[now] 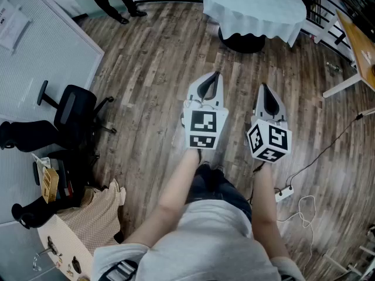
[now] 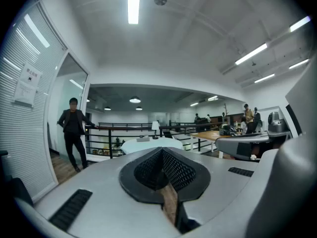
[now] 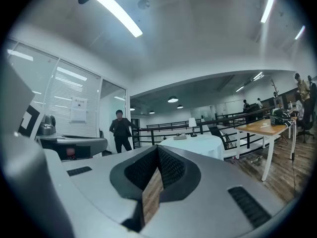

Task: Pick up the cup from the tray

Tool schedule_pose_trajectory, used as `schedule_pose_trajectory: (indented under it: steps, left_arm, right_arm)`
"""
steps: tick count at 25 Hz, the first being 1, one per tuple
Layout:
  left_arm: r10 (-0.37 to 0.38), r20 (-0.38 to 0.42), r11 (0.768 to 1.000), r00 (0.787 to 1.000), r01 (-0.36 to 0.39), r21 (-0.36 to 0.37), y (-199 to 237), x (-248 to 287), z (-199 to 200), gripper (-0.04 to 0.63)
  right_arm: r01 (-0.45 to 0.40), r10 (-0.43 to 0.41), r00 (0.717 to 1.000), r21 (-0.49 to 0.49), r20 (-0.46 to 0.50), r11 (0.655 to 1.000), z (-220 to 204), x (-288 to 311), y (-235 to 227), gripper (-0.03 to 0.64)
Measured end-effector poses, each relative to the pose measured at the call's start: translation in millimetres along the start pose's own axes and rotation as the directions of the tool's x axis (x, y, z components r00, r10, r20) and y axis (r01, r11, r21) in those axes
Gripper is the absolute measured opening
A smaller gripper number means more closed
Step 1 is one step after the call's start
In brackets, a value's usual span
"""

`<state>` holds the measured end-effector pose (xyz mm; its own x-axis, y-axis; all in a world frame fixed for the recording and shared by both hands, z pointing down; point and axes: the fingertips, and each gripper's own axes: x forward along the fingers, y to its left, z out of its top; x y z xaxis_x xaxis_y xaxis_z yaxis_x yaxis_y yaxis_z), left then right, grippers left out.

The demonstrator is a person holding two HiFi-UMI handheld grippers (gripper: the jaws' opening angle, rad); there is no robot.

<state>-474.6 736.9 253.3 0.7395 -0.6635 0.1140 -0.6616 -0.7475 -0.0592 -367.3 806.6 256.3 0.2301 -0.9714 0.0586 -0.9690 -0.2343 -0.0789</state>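
Cannot find the cup in any view, nor a sure tray. Likeliest seat, as a judgement: the round table (image 1: 252,7) straight ahead, draped in a pale, soft-hanging cloth (image 1: 293,31) over a dark foot (image 1: 241,42). On the tabletop, in the gripper views, a low flat thing (image 3: 180,137) beside a small lamp (image 3: 192,125). Too small to call a tray, and no long axis or tilt of the cup to be read.

Well short of the table, side by side: left hand-held gripper (image 1: 212,81) and right hand-held gripper (image 1: 266,95), tips pointing toward it. Both clenched, ribbed black pads pressed together, nothing between them. Little to choose for reach: left tip a shade closer to the table, right more squarely under its middle. Calls first, probably, for walking up to the table, then parting one pair of jaws.

Between grippers and table: bare wood-plank floor (image 1: 152,69), grey-brown and streaked. Left of the table, by a dark railing (image 2: 119,128), a person in dark clothes (image 2: 73,133).
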Motion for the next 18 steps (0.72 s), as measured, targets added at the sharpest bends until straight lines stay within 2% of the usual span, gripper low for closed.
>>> schedule_pose_trajectory:
  steps: [12, 18]
  left_arm:
    - [0.007, -0.005, 1.000, 1.000, -0.007, 0.008, -3.8, 6.7, -1.0, 0.008]
    - [0.013, -0.013, 1.000, 1.000, -0.013, -0.016, -11.2, 20.0, -6.4, 0.008]
  right_arm:
    - [0.001, -0.001, 1.000, 0.018, 0.019, 1.000, 2.5, 2.3, -9.1, 0.008]
    - [-0.007, 0.006, 1.000, 0.020, 0.019, 1.000, 0.3, 7.2, -24.6, 0.008]
